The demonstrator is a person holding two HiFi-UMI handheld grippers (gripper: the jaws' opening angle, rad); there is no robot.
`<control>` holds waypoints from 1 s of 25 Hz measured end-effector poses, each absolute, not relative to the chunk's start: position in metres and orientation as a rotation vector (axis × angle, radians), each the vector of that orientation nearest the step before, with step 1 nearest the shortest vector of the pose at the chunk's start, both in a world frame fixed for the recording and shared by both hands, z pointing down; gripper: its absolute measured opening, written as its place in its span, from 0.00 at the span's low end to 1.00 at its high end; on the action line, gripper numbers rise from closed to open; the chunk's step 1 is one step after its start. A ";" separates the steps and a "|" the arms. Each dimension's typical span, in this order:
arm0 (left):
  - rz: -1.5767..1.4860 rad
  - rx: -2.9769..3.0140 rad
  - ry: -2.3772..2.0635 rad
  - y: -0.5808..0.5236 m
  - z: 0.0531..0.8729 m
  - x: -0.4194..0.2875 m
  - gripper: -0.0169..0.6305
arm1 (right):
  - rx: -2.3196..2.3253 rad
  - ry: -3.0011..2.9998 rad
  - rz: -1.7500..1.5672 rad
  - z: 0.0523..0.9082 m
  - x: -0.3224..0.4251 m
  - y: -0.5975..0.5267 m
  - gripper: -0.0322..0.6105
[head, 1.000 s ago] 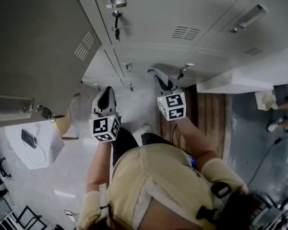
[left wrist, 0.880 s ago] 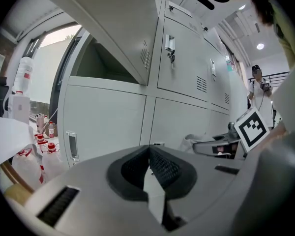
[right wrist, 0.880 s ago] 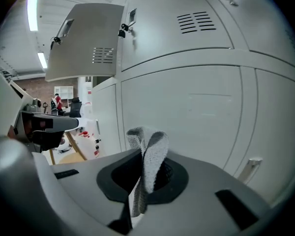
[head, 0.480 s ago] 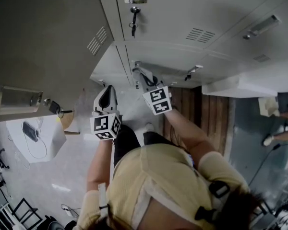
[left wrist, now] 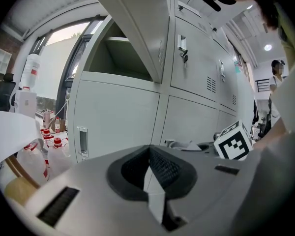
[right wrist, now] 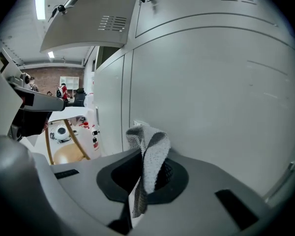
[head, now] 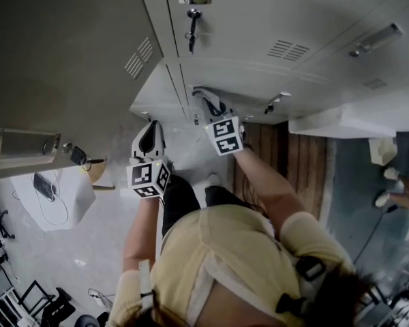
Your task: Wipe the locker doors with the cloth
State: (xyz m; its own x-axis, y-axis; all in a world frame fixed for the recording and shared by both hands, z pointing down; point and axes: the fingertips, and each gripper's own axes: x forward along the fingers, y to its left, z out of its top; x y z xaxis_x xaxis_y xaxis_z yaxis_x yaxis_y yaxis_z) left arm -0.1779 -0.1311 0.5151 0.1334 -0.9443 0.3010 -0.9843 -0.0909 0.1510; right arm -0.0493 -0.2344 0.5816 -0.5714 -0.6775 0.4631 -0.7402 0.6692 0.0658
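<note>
A grey-and-white cloth [right wrist: 149, 153] is pinched upright in my right gripper [right wrist: 146, 177], close in front of a pale grey lower locker door [right wrist: 211, 87]. From the head view, the right gripper [head: 206, 99] reaches to the lower lockers [head: 165, 97], just under the seam with the upper row, and its marker cube [head: 223, 136] faces me. My left gripper [head: 148, 136] hangs lower and to the left, away from the doors. In its own view the left gripper [left wrist: 148, 167] is shut with nothing in it, and the right gripper's cube [left wrist: 234, 140] shows at the right.
An open locker door [head: 61, 60] swings out at the left, keys [head: 77, 157] dangling from its lock. A key [head: 190, 20] hangs in an upper locker. A white table [head: 49, 199] and wooden stool [head: 95, 176] stand at the left. Another person's feet [head: 390, 186] are at the far right.
The right gripper has carried the cloth leftward and up against the lower locker door. The left gripper has hardly moved.
</note>
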 end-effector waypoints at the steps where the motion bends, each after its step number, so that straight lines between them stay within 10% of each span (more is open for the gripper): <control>1: 0.182 2.103 -1.871 -0.132 0.516 -0.178 0.03 | 1.115 -2.424 0.187 0.582 -0.046 -0.236 0.06; 25: 0.191 2.194 -1.756 -0.151 0.519 -0.133 0.03 | 1.387 -2.243 0.201 0.585 0.075 -0.252 0.06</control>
